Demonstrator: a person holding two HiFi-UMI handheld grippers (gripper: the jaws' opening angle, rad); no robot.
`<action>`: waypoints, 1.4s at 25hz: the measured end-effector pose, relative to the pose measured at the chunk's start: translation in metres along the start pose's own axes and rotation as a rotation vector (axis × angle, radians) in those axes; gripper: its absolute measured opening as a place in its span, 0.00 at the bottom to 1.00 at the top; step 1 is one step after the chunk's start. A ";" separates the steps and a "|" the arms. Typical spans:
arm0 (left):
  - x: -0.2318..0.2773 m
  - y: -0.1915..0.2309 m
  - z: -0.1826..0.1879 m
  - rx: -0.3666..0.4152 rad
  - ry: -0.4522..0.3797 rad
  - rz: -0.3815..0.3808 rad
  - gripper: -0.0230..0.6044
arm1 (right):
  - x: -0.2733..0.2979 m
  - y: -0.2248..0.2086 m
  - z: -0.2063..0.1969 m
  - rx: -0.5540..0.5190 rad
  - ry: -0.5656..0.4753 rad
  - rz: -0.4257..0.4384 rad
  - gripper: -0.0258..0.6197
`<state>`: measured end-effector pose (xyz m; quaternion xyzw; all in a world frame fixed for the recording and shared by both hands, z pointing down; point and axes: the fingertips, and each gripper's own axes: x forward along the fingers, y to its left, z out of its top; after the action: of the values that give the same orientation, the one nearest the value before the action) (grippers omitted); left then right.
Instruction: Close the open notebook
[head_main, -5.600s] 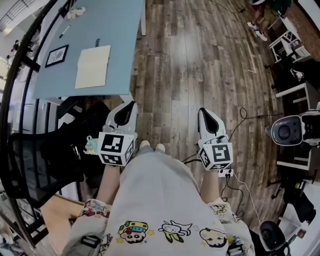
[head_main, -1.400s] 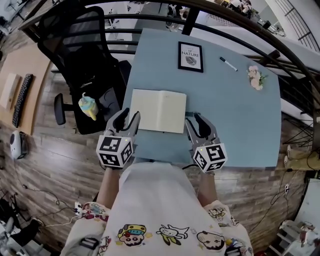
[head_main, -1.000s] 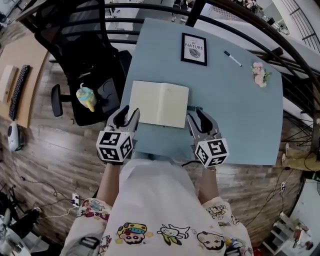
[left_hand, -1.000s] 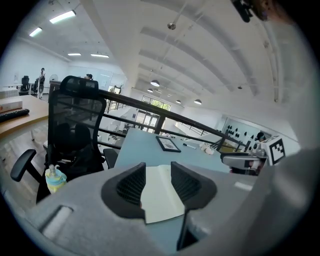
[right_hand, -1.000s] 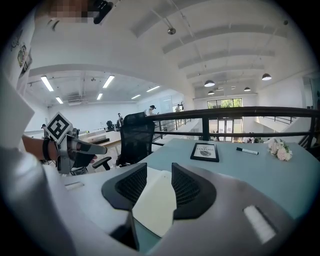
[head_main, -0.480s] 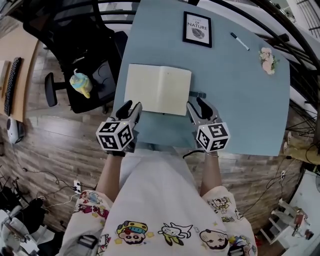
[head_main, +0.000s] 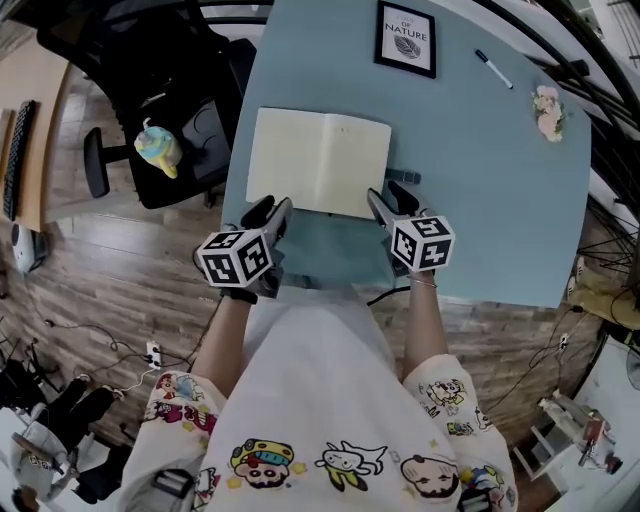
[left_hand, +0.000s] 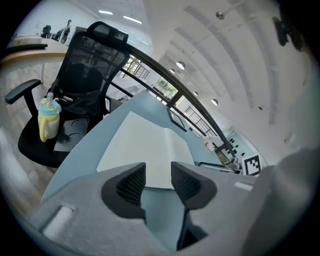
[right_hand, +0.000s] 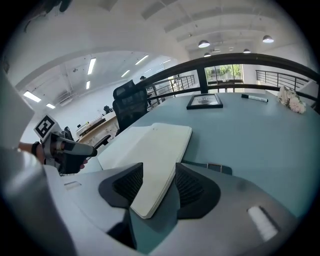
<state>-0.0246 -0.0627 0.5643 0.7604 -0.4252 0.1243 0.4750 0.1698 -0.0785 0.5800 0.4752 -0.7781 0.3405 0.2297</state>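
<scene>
The open notebook (head_main: 318, 160) lies flat with blank cream pages up on the blue table (head_main: 480, 210). My left gripper (head_main: 268, 212) hovers at the table's near edge, just short of the notebook's near left corner. In the left gripper view its jaws stand open with nothing between them (left_hand: 157, 175), and the notebook (left_hand: 145, 145) lies beyond. My right gripper (head_main: 385, 200) is at the near right corner. Its jaws have just been opening, and that corner of the notebook (right_hand: 150, 150) shows between the pads (right_hand: 127, 182) without being pressed.
A framed print (head_main: 406, 38), a pen (head_main: 494, 68) and a small flower bunch (head_main: 549, 112) lie at the table's far side. A teal strap (head_main: 402, 176) pokes out beside the notebook's right edge. A black office chair (head_main: 190, 140) with a pastel toy (head_main: 157, 148) stands left of the table.
Both grippers have sunk toward the table and closed in on the notebook's near corners. The right gripper's jaws stand wider than before. The notebook has not moved.
</scene>
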 end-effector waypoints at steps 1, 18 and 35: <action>0.001 0.000 -0.003 -0.016 0.003 -0.005 0.28 | 0.002 -0.001 -0.002 0.003 0.010 0.002 0.36; 0.009 -0.007 -0.032 -0.269 0.026 -0.109 0.28 | 0.021 -0.007 -0.019 -0.016 0.160 -0.014 0.42; 0.020 -0.014 -0.037 -0.713 -0.098 -0.254 0.43 | 0.018 -0.008 -0.018 -0.005 0.176 -0.021 0.41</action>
<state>0.0064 -0.0396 0.5864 0.5990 -0.3664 -0.1279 0.7004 0.1698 -0.0785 0.6067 0.4511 -0.7507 0.3767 0.3016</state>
